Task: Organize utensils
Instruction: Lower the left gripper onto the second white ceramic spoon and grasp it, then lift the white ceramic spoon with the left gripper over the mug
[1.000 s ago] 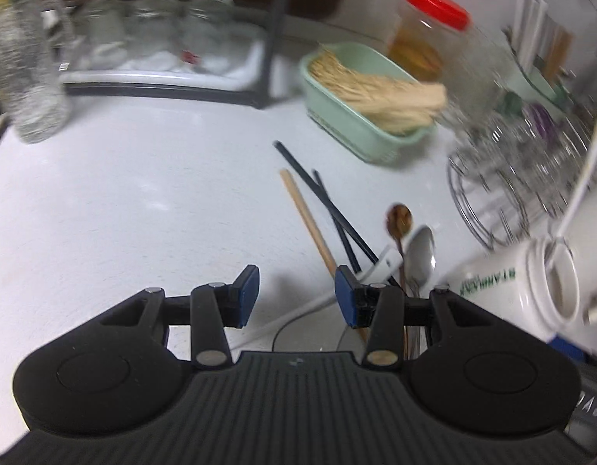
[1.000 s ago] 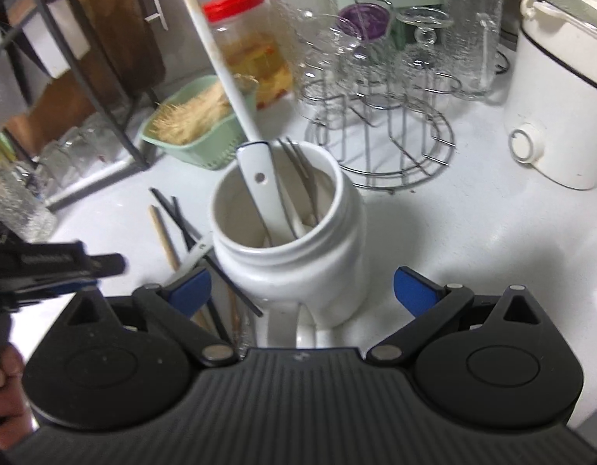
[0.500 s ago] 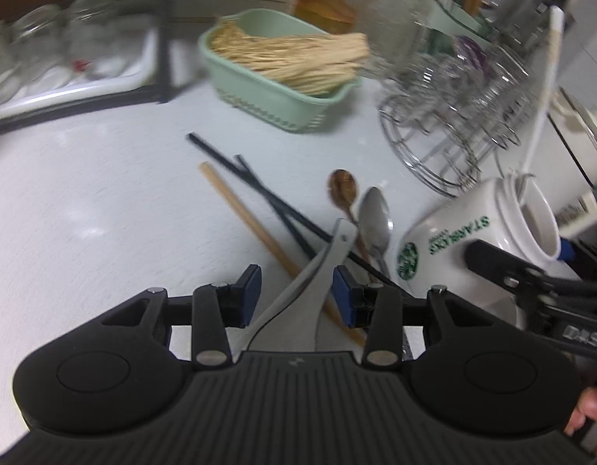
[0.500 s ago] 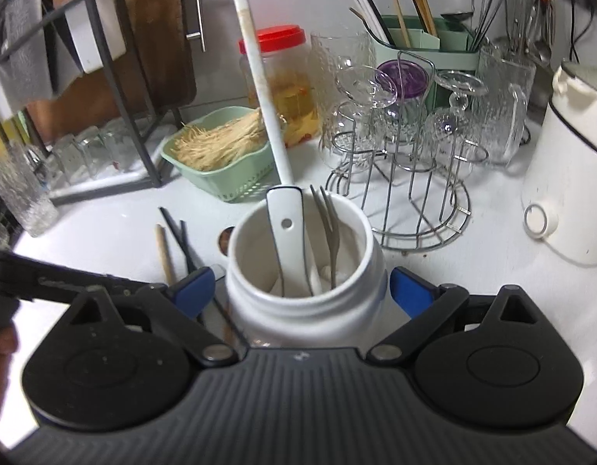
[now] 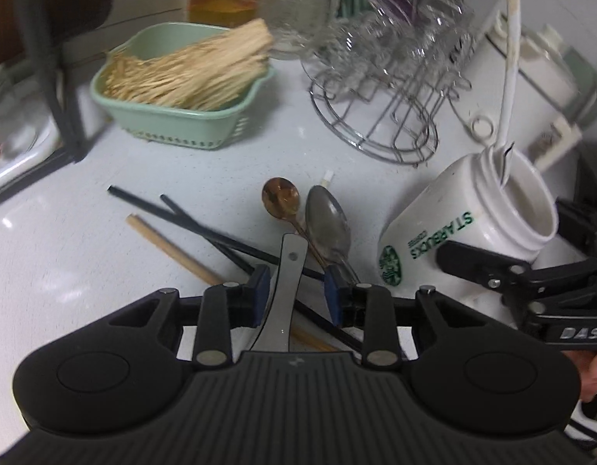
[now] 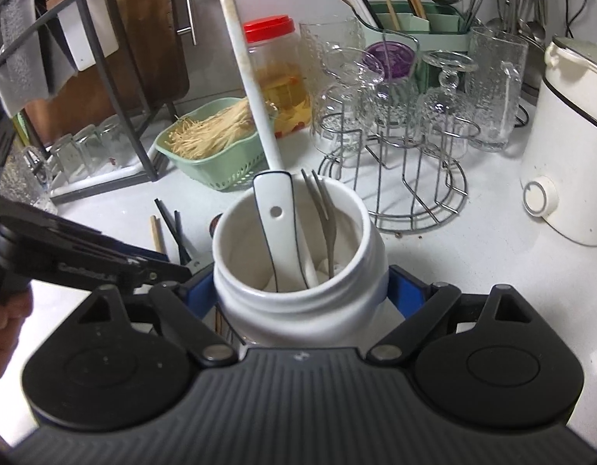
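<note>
left gripper [image 5: 293, 294]: jaws closing, flat steel handle [image 5: 288, 283] between the pads, gaps either side, not clamped.
right gripper [image 6: 300, 290]: jaws closing around white ceramic jar [image 6: 298, 271], blue pads at its shoulders; contact unclear.
jar contents: white ladle [image 6: 277, 228], grey fork [image 6: 323, 209], both upright.
loose utensils: amber spoon [image 5: 281, 197], steel spoon [image 5: 329, 224], black chopsticks [image 5: 190, 223], wooden stick [image 5: 162, 242], on worktop [image 5: 66, 240] at the jar's 9 o'clock.
open room: bare worktop at 8 o'clock.
edges: green slotted basket [image 5: 190, 124] at 11, wire glass rack [image 5: 379, 116] at 1.
</note>
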